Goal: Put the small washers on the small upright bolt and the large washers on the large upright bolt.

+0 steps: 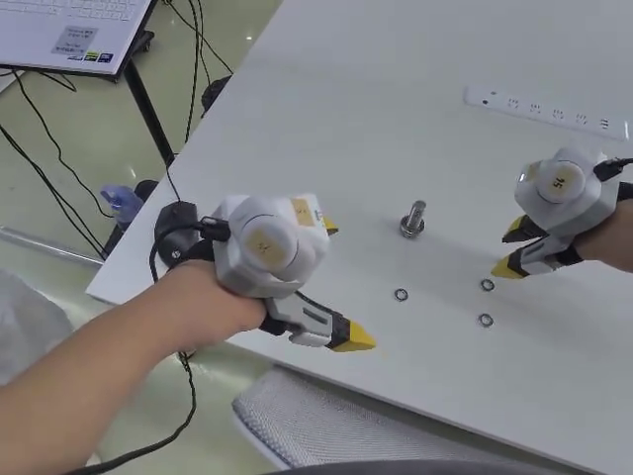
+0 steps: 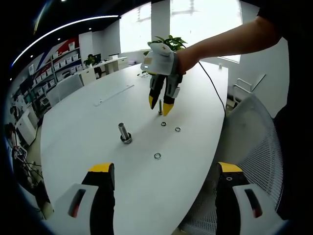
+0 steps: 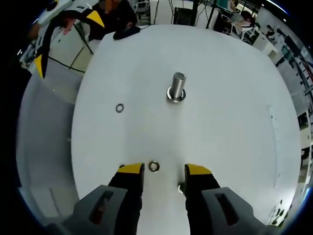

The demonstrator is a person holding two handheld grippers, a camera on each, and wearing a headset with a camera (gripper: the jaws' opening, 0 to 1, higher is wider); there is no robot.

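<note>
**Washers loose on the counter, both grippers open**

In the head view, your left gripper sits lower left of centre and your right gripper at the right edge, both over the white counter. The large upright bolt, bright steel with a wider ring at its base, stands between them. One washer lies flat just below it. A second washer and a third washer lie near the right fingertips.

Consult the right gripper view for its fingers: they stand apart, with a washer flat on the counter between the tips, ungripped.

In the left gripper view, the fingers are spread wide and hold nothing. A thin upright item stands at the right fingertips, too small to identify.

A power strip lies upper right, a laptop upper left, and a mesh chair at the bottom edge.
</note>
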